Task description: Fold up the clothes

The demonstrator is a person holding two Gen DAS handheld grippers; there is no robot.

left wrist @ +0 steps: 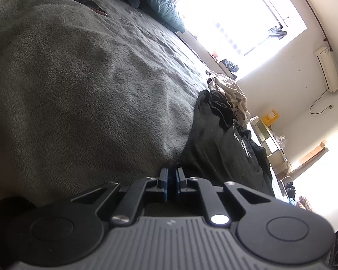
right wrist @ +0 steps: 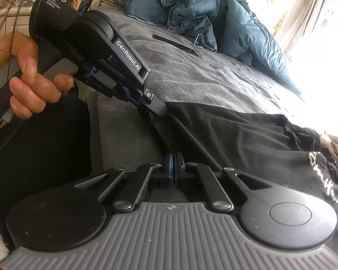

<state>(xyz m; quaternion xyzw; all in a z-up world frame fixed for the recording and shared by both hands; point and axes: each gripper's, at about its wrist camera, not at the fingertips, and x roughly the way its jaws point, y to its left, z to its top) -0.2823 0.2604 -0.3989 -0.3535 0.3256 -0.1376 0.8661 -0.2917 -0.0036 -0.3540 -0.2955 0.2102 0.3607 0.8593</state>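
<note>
pinching the near edge of the black shirt (right wrist: 247,139) lying on the grey bed (right wrist: 202,74), the left tool (right wrist: 162,111) and the right tool (right wrist: 174,157) are both closing tight on it, so both should be lifting together to keep that edge straight.

My work surface is a bed covered by a grey fleece blanket (left wrist: 78,85), plush and gently rumpled into low folds. A black garment (right wrist: 236,139) with white lettering lies spread on it near me. Beyond that, a crumpled beige garment (left wrist: 232,92) sits in a heap touching the black one. A narrow dark strip (right wrist: 175,46), too unclear for me to name, lies flat further up the blanket. At the head end a teal duvet (right wrist: 214,15) is bunched up.
</note>
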